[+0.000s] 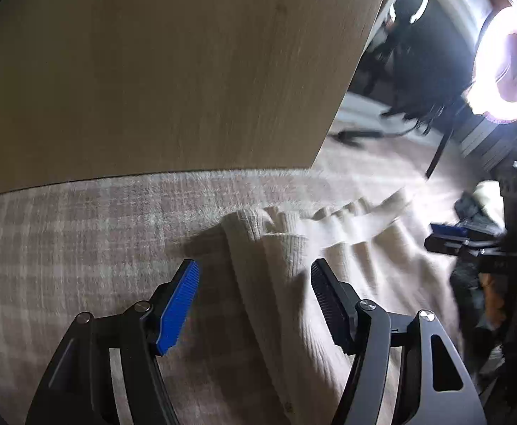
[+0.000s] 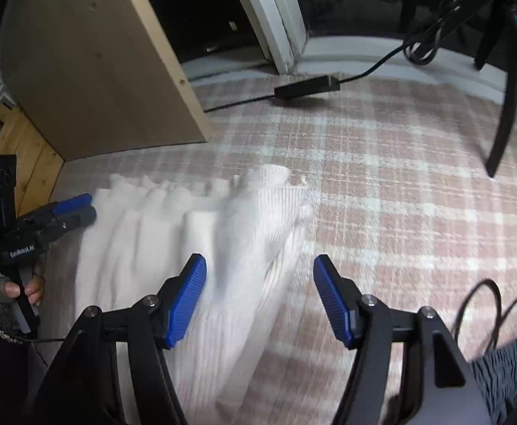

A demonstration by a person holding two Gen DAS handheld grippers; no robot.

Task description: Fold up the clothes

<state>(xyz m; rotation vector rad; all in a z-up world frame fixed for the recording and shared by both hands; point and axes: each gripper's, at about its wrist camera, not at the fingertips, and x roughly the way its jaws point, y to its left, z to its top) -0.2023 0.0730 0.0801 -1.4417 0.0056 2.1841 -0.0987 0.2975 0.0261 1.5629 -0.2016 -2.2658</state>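
Observation:
A cream ribbed knit garment lies rumpled on a pink plaid rug. My left gripper is open, its fingers either side of the garment's left edge, holding nothing. In the right wrist view the garment is bunched in ridges, and my right gripper is open over its right edge. The left gripper also shows there at the garment's far left side, hand-held. The right gripper shows at the right of the left wrist view.
A wooden panel stands just behind the garment. A bright ring light is at the right. A black power brick and cable lie on the rug. A dark chair leg stands at the right. A grey cloth lies at lower right.

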